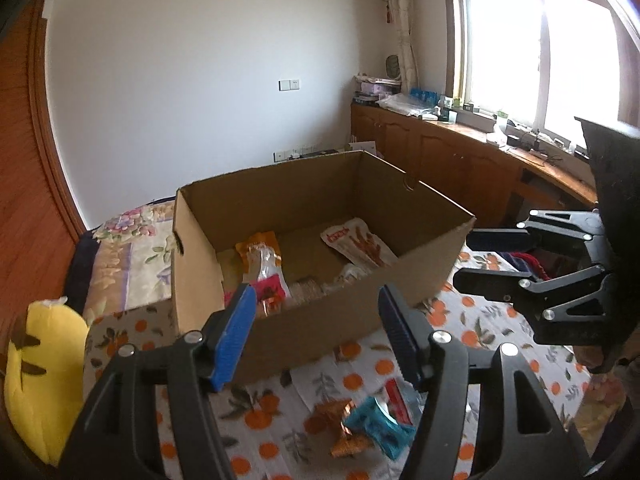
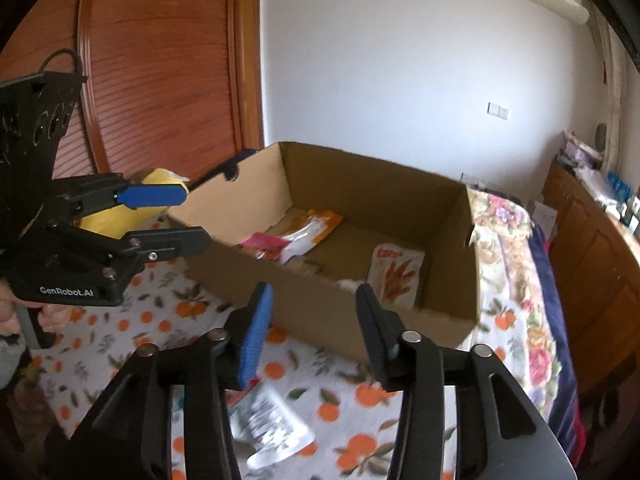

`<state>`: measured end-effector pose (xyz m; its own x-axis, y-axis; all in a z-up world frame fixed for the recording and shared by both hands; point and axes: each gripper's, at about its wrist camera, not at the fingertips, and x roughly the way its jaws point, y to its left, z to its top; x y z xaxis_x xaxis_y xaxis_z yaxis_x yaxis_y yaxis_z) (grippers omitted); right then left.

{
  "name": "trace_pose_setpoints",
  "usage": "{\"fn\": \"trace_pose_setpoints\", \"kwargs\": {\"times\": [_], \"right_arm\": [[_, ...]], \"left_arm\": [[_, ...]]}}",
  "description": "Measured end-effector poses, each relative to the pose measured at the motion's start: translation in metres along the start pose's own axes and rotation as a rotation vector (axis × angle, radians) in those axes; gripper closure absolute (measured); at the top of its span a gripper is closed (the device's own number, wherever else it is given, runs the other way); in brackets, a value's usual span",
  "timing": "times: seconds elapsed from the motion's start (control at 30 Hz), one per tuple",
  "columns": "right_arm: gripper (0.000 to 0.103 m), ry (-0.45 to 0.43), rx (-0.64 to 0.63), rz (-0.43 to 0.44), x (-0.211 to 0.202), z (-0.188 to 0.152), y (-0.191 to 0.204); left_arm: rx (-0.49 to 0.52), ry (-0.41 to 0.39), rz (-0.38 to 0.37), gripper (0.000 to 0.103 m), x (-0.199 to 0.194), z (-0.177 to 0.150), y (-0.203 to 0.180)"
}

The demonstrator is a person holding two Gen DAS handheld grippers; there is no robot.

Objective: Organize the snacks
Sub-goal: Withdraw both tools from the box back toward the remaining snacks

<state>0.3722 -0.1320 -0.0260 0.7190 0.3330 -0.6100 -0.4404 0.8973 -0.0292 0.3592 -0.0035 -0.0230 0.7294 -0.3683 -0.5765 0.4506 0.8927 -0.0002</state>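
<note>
Both grippers, left gripper (image 1: 316, 328) and right gripper (image 2: 316, 332), are hovering spread and empty before the cardboard box (image 1: 400, 276); loose snack packets (image 1: 376, 432) are waiting on the bedsheet (image 1: 480, 320), likely next pickups.

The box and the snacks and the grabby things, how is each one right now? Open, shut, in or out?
Cardboard box: open on top, upright on the cloth.
Orange snack packet: inside the box.
White snack packet: inside the box, leaning on its wall.
Teal snack packet: outside the box, lying on the cloth.
Silver snack packet: outside the box, lying on the cloth.
Left gripper: jaws open, nothing held.
Right gripper: jaws open, nothing held.
</note>
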Motion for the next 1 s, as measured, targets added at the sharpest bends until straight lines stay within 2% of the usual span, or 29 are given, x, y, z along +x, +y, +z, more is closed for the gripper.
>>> {"fn": "trace_pose_setpoints", "kwargs": {"times": [0.23, 0.57, 1.0], "right_arm": [[0.047, 0.046, 0.026, 0.024, 0.002, -0.033, 0.006], [0.046, 0.162, 0.019, 0.069, 0.039, -0.076, 0.013], [0.045, 0.241, -0.004, 0.116, 0.064, -0.089, 0.024]], "left_arm": [[-0.038, 0.032, -0.005, 0.039, -0.011, -0.033, -0.003], [-0.077, 0.083, -0.007, 0.039, -0.009, -0.086, -0.013], [-0.118, 0.127, -0.008, 0.039, -0.005, -0.121, -0.016]]}}
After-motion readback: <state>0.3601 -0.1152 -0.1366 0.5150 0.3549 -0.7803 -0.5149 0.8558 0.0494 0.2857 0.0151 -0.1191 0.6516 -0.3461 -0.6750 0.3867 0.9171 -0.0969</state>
